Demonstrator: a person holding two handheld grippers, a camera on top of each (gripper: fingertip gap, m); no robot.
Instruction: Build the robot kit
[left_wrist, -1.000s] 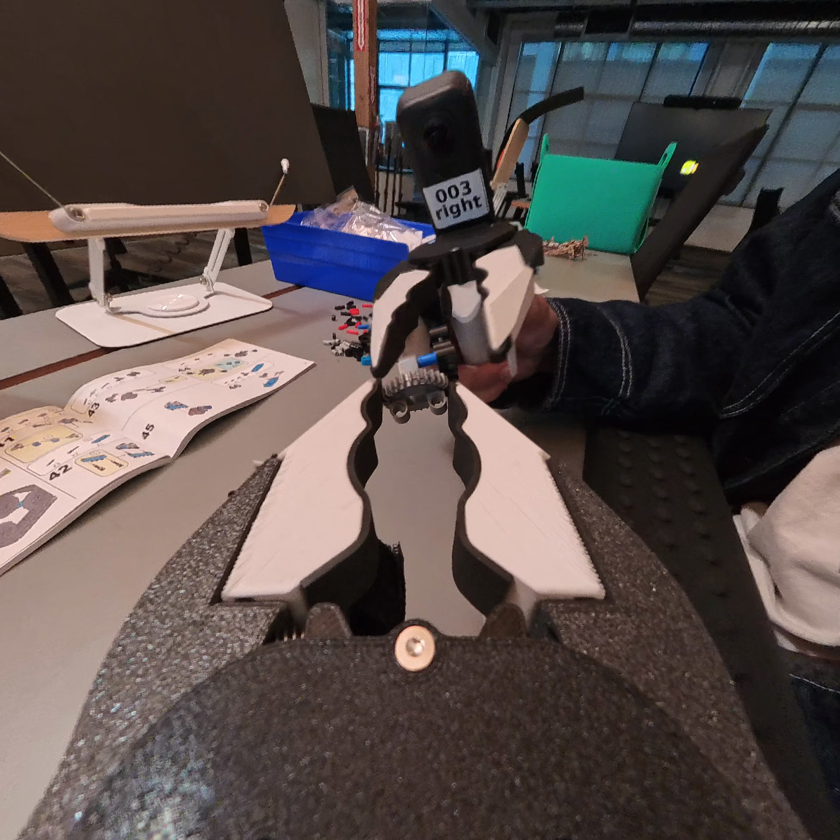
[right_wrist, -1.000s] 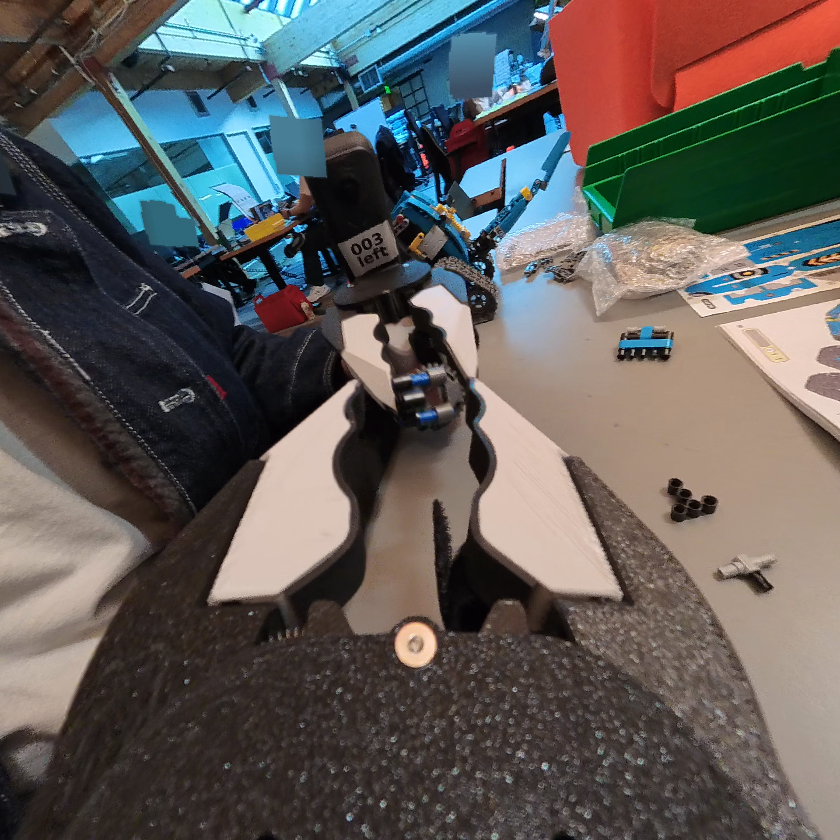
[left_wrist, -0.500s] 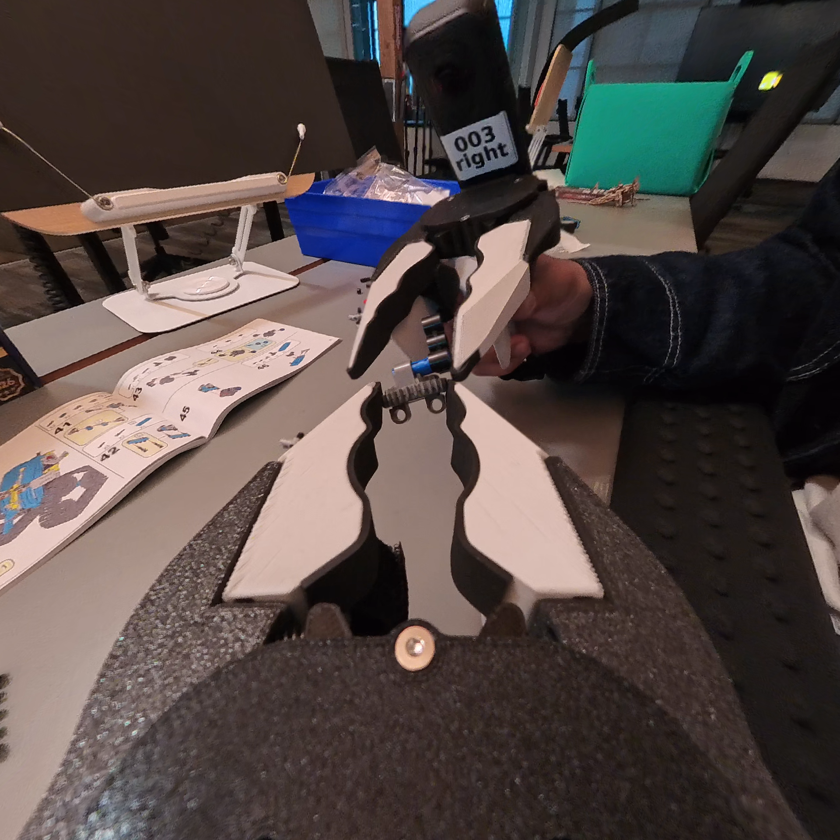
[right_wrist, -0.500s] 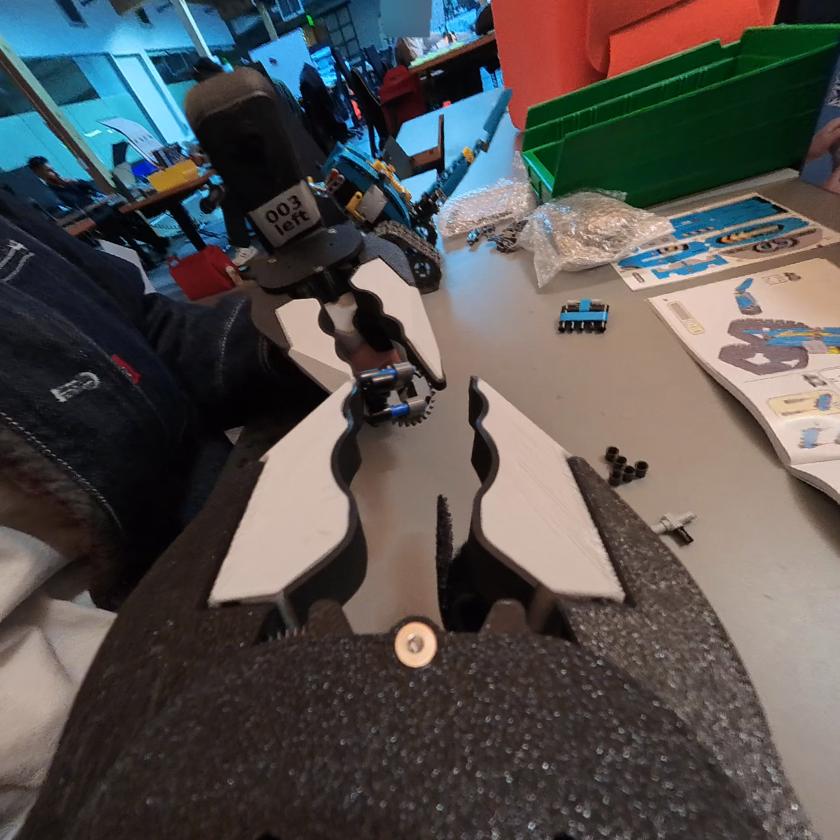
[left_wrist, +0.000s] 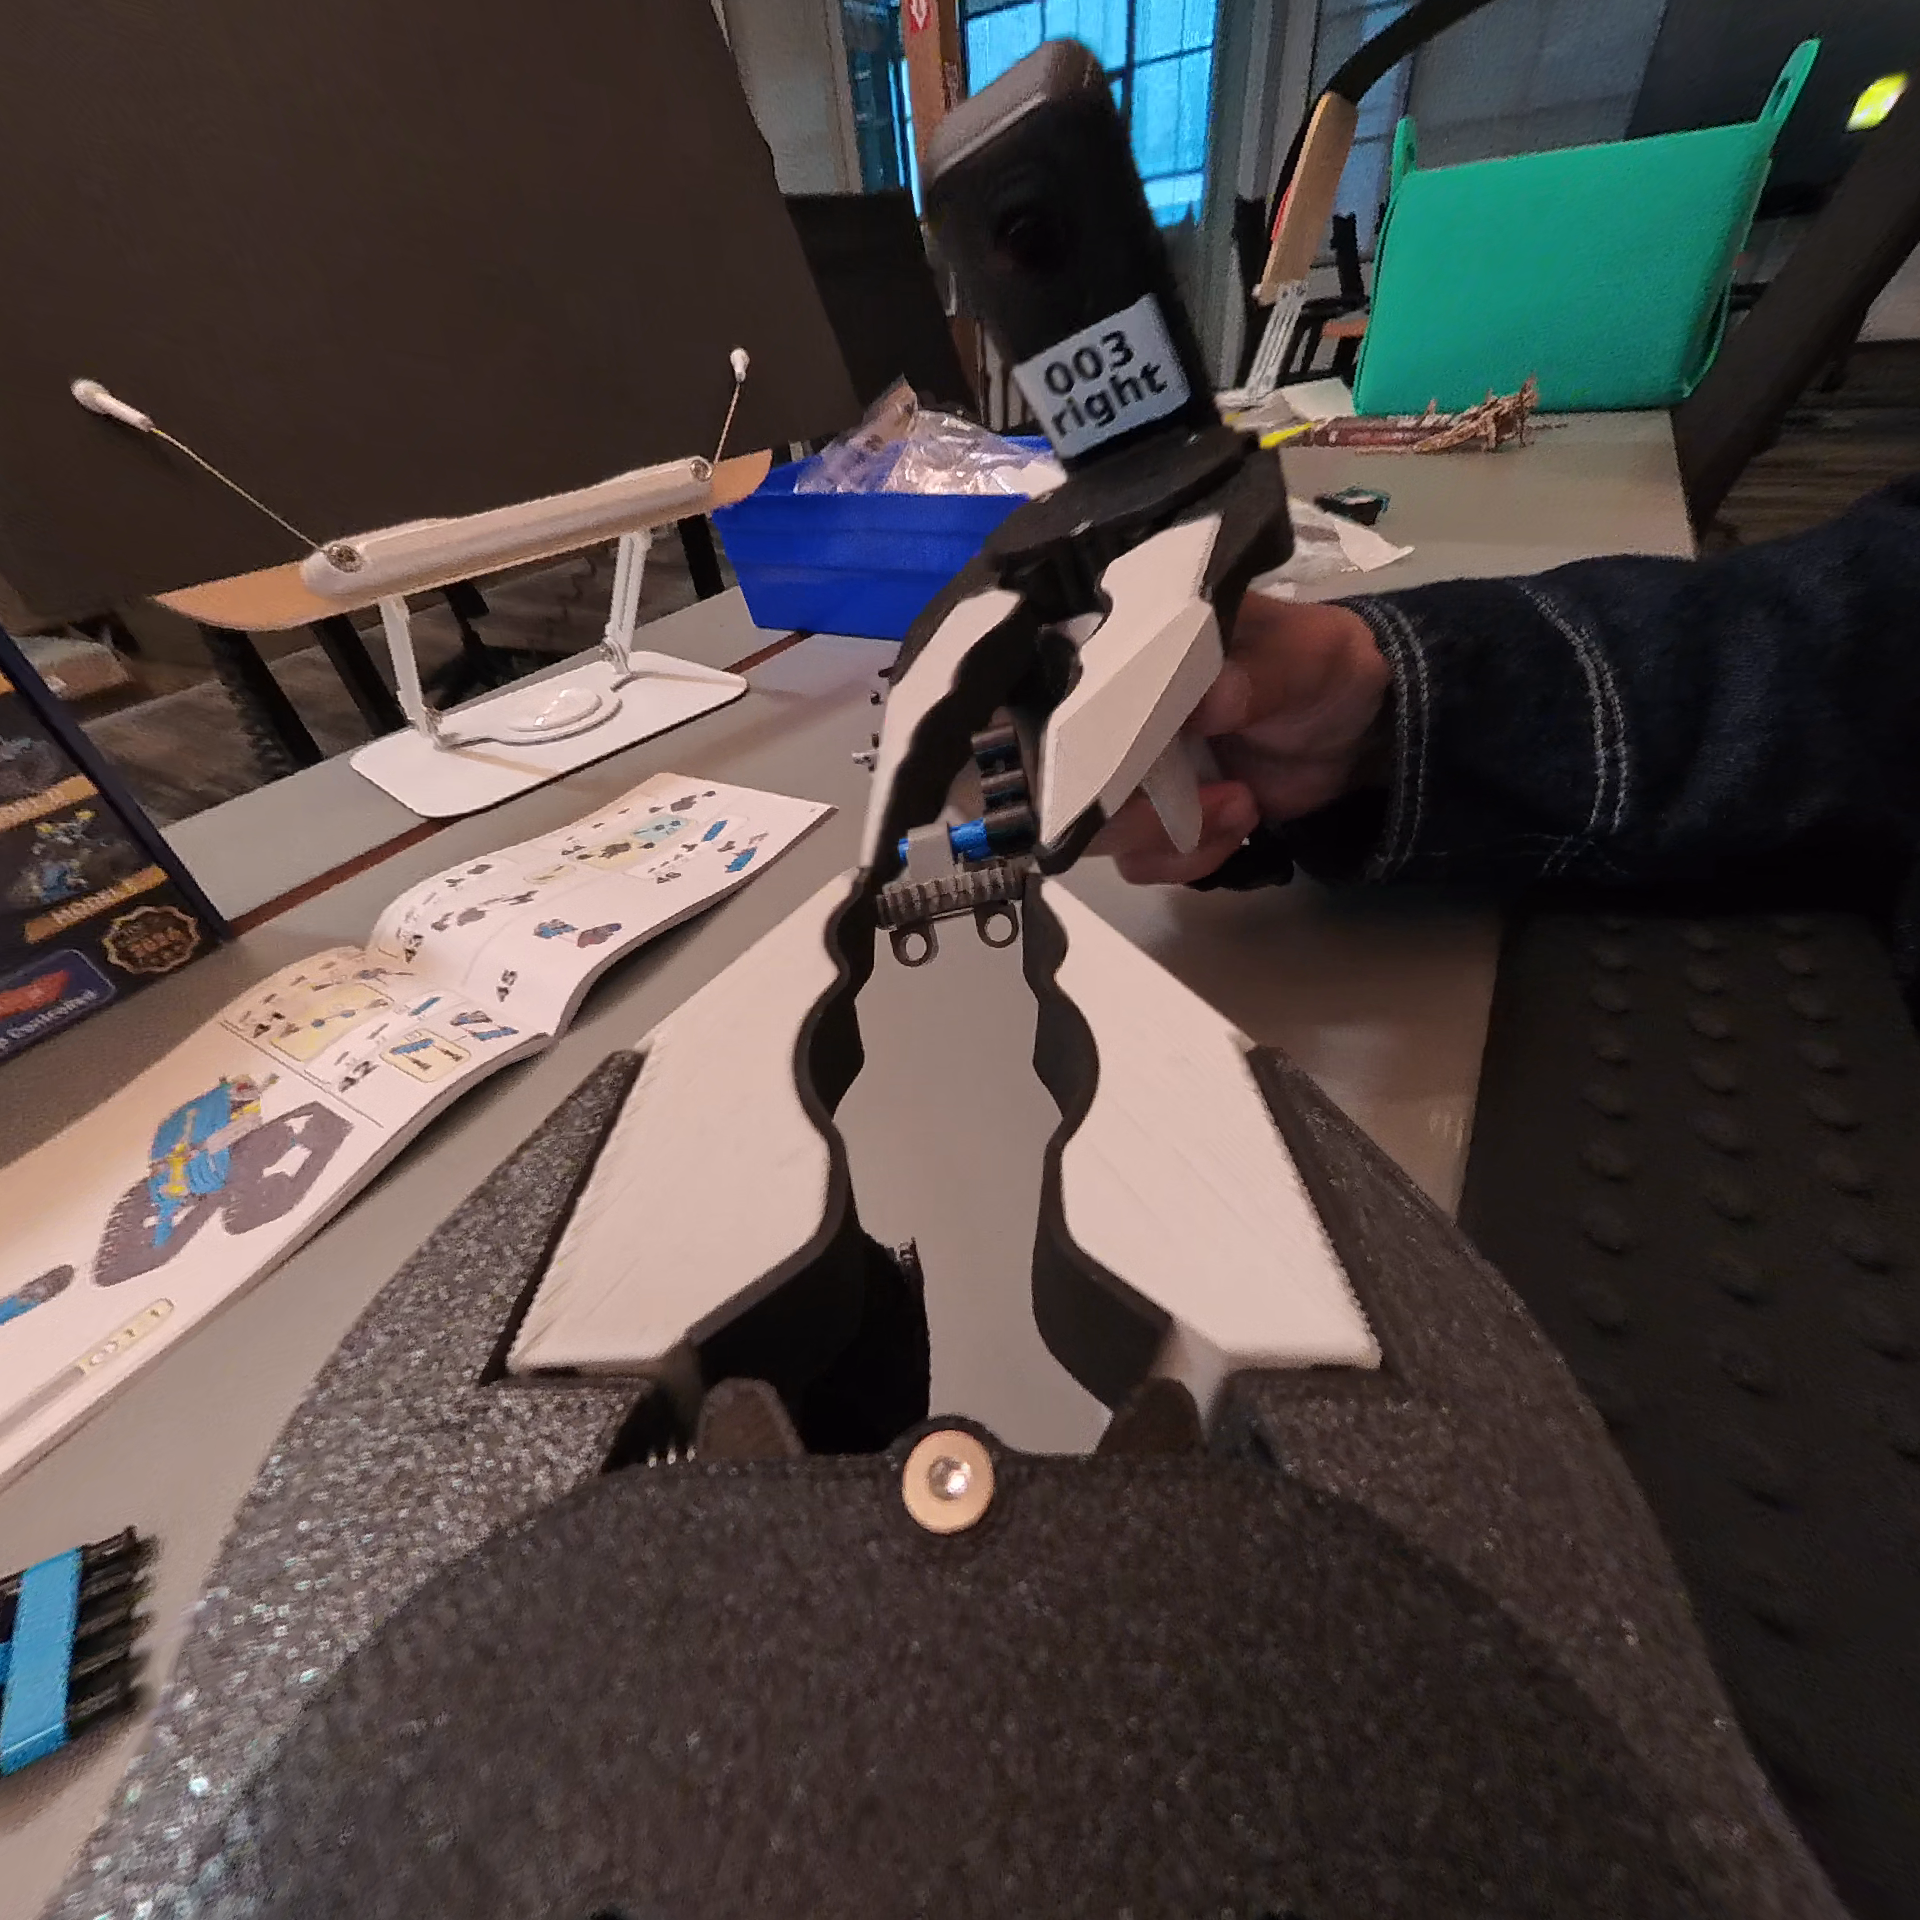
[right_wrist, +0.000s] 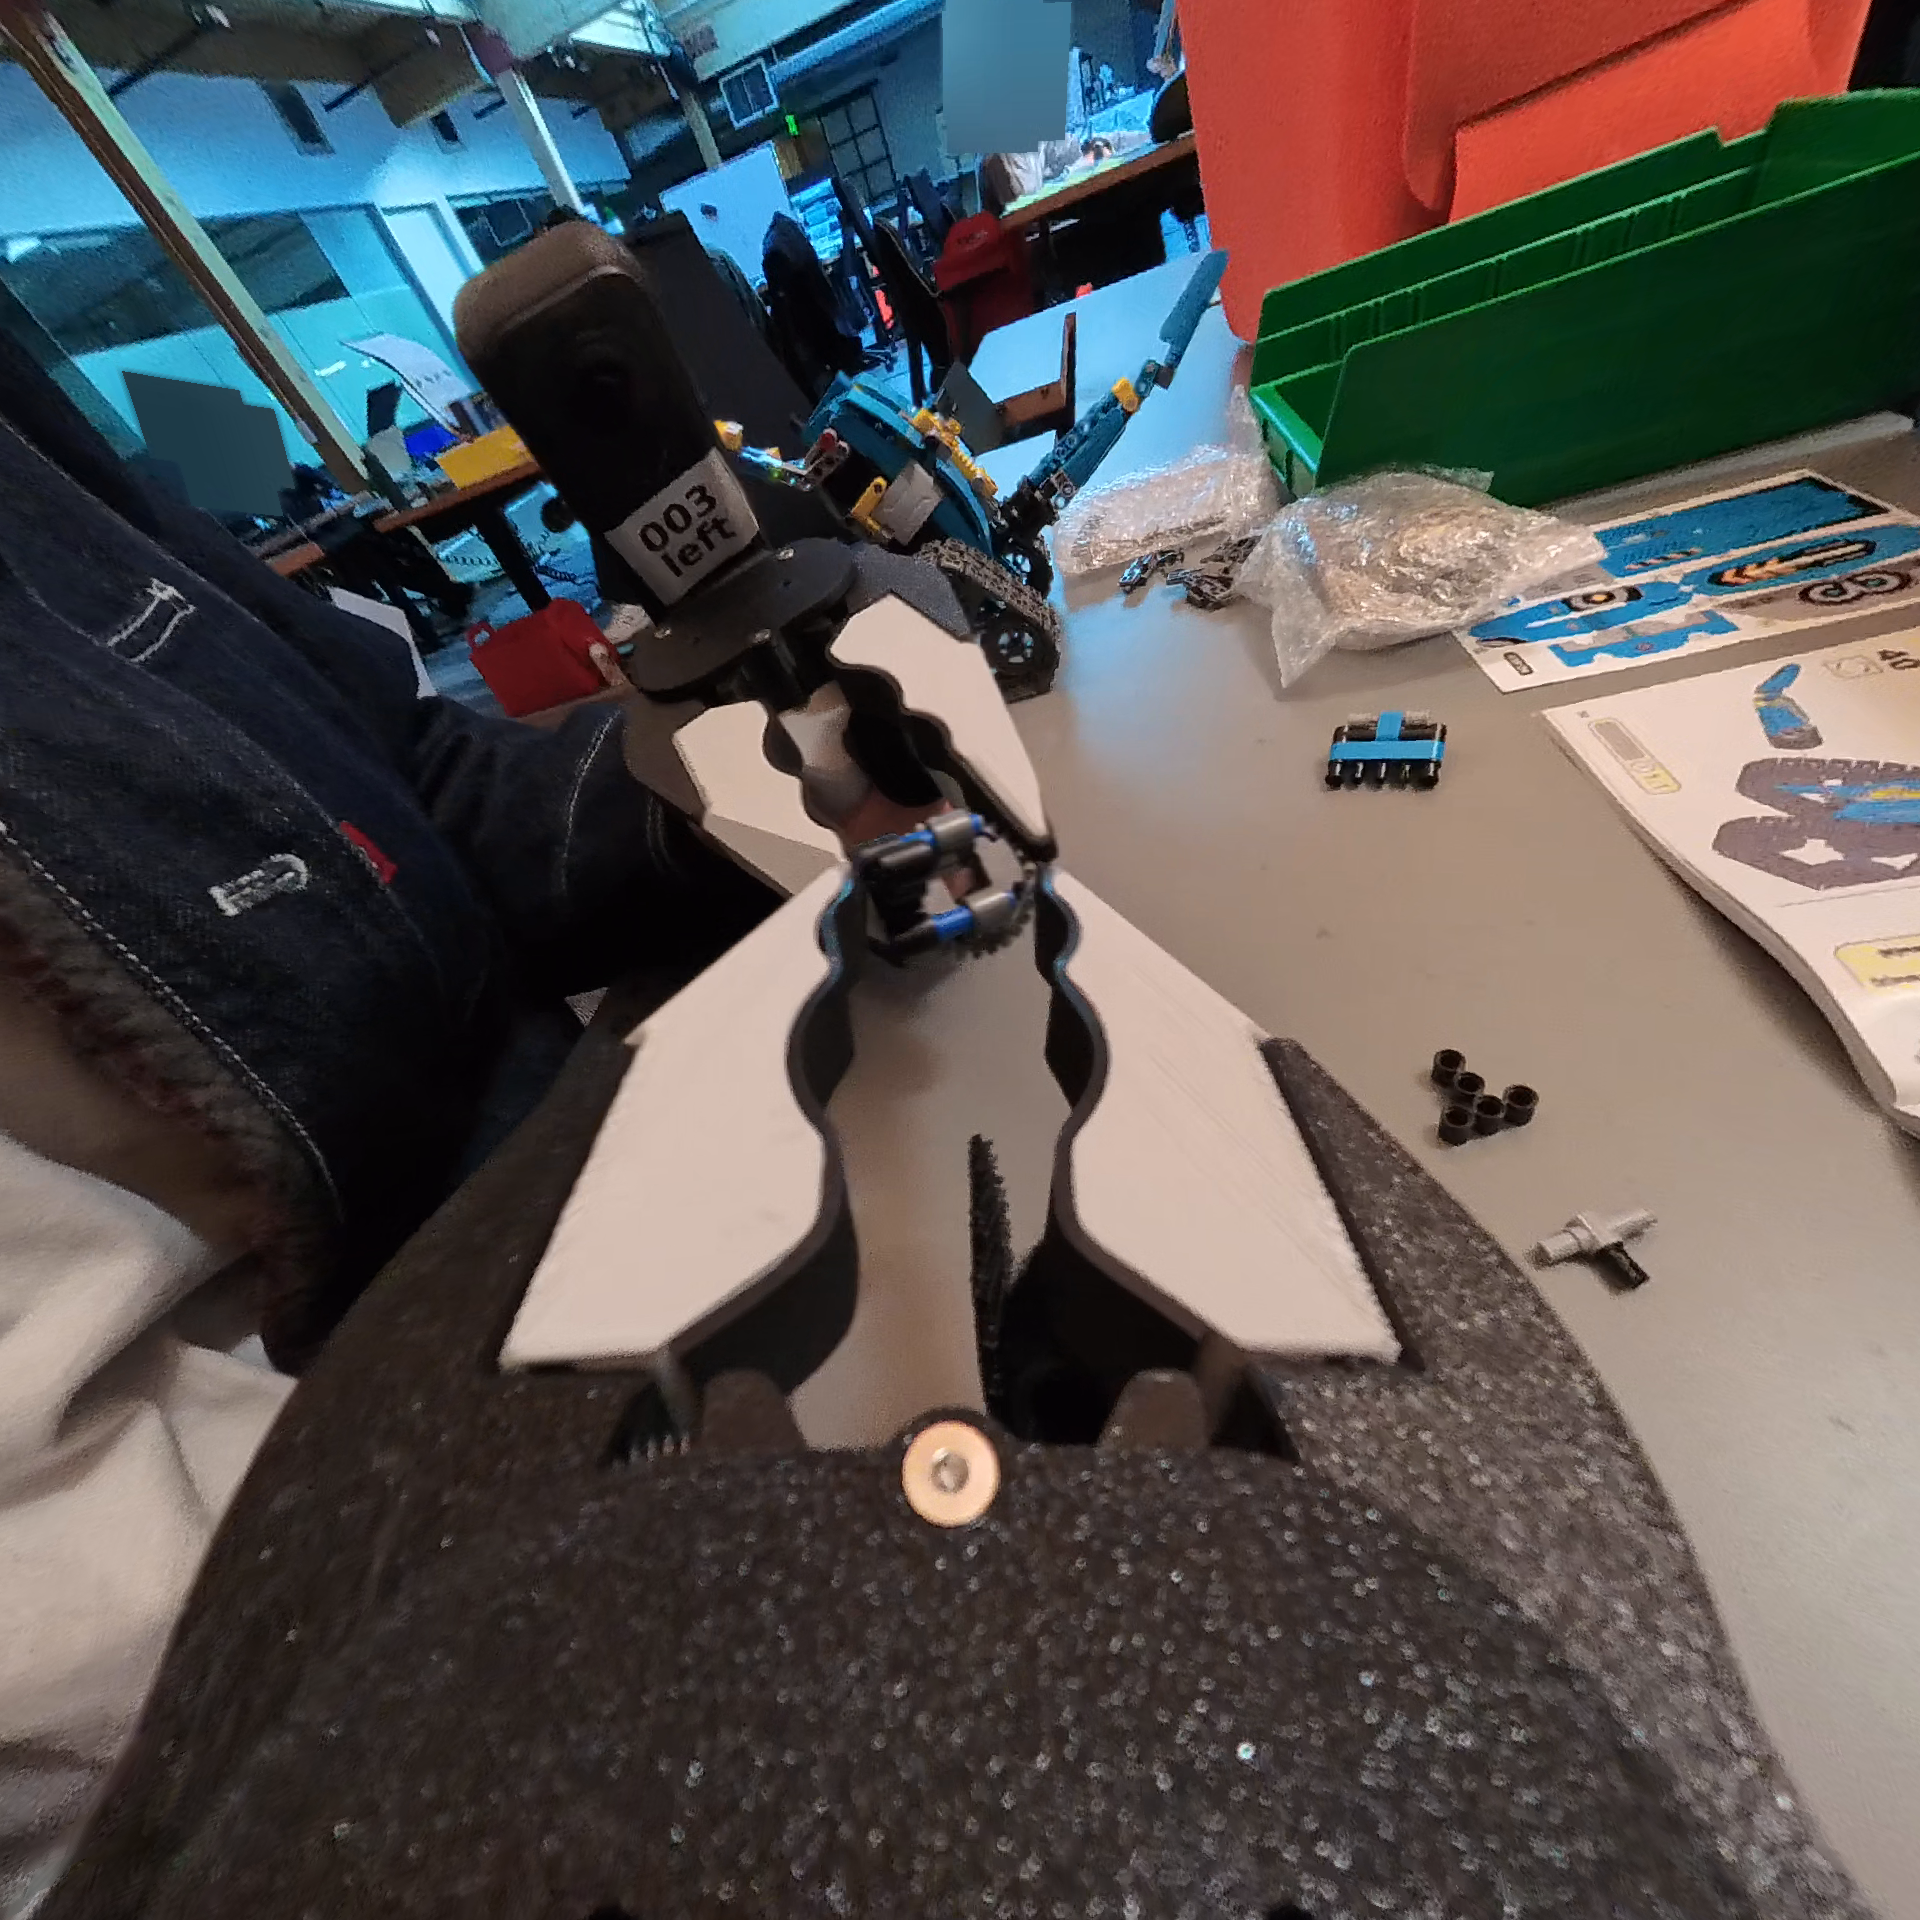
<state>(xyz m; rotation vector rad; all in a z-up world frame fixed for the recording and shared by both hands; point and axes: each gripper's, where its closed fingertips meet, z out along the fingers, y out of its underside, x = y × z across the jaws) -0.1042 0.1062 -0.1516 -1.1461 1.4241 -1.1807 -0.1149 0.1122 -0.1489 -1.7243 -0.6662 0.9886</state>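
A small assembly (left_wrist: 945, 894) of a dark gear, black beams and blue-and-grey pins hangs above the grey table (right_wrist: 1299, 935). My left gripper (left_wrist: 940, 914) is shut on its gear end. My right gripper (right_wrist: 940, 914) faces it tip to tip, and its jaws press on both sides of the same assembly (right_wrist: 935, 883). The right gripper (left_wrist: 961, 852) also shows in the left wrist view, coming down from above in a hand with a dark denim sleeve. The left gripper (right_wrist: 935, 852) also shows in the right wrist view.
An open instruction booklet (left_wrist: 468, 935) lies left, with a white stand (left_wrist: 540, 717) and a blue bin (left_wrist: 831, 561) behind. The right wrist view shows a booklet (right_wrist: 1766, 831), a green bin (right_wrist: 1610, 343), a plastic bag (right_wrist: 1403, 561), a blue model vehicle (right_wrist: 914, 499) and loose parts (right_wrist: 1481, 1112). Both grippers' tips are close together, under 4 cm apart.
My right gripper's jaws were wider half a second ago and have closed in on the assembly. Both grippers have shifted and tilted a little. My left gripper has kept its hold.
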